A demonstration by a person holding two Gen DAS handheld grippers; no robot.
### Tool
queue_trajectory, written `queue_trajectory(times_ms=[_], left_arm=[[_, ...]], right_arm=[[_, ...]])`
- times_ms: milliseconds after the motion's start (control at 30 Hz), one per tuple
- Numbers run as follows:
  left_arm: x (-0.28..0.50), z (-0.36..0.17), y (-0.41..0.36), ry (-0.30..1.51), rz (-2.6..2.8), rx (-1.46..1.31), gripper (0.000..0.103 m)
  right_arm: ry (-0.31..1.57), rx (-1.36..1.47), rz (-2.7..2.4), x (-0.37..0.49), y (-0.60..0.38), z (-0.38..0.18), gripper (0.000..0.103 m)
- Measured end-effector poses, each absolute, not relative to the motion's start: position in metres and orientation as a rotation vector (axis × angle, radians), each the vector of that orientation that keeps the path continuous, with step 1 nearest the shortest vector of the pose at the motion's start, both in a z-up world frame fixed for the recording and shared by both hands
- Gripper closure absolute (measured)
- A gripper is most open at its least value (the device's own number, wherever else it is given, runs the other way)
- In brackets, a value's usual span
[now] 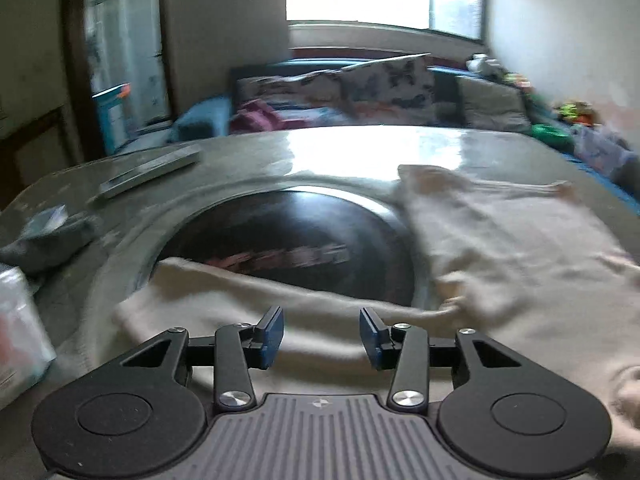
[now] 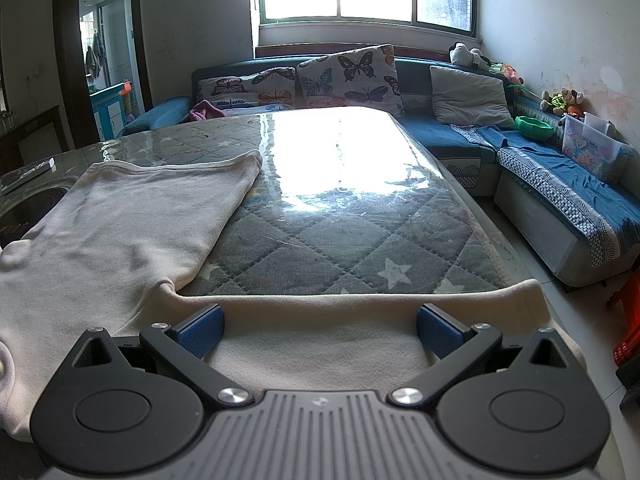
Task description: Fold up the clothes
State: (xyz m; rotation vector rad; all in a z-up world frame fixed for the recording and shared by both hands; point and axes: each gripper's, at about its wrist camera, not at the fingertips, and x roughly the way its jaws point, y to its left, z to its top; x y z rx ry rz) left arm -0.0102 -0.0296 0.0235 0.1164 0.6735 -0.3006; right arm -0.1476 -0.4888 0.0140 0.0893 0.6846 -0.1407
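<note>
A cream long-sleeved garment (image 1: 500, 240) lies spread on the quilted table. In the left wrist view one sleeve (image 1: 224, 292) runs across the near rim of a dark round inset (image 1: 288, 236). My left gripper (image 1: 321, 320) hovers just above that sleeve, its jaws apart with nothing pressed between the blue pads. In the right wrist view the garment's body (image 2: 140, 216) stretches away at the left, and the other sleeve (image 2: 320, 300) lies crosswise near the table's front edge. My right gripper (image 2: 320, 316) stands wide open over this sleeve.
The table (image 2: 340, 232) has a glossy plastic cover. A flat grey box (image 1: 152, 174), a dark cloth (image 1: 48, 240) and a white packet (image 1: 20, 320) lie at its left. A blue corner sofa (image 2: 560, 184) with cushions runs behind and to the right; a red stool (image 2: 628, 320) stands on the floor.
</note>
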Motion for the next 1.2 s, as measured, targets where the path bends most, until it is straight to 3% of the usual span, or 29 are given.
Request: queue_trajectory(times_ms=[533, 1200], left_arm=[[0.033, 0.014, -0.009, 0.689, -0.232, 0.074, 0.050], [-0.051, 0.017, -0.002, 0.666, -0.247, 0.287, 0.050]], right_arm=[[0.684, 0.089, -0.141, -0.148, -0.489, 0.014, 0.000], [0.684, 0.089, -0.141, -0.148, -0.489, 0.014, 0.000]])
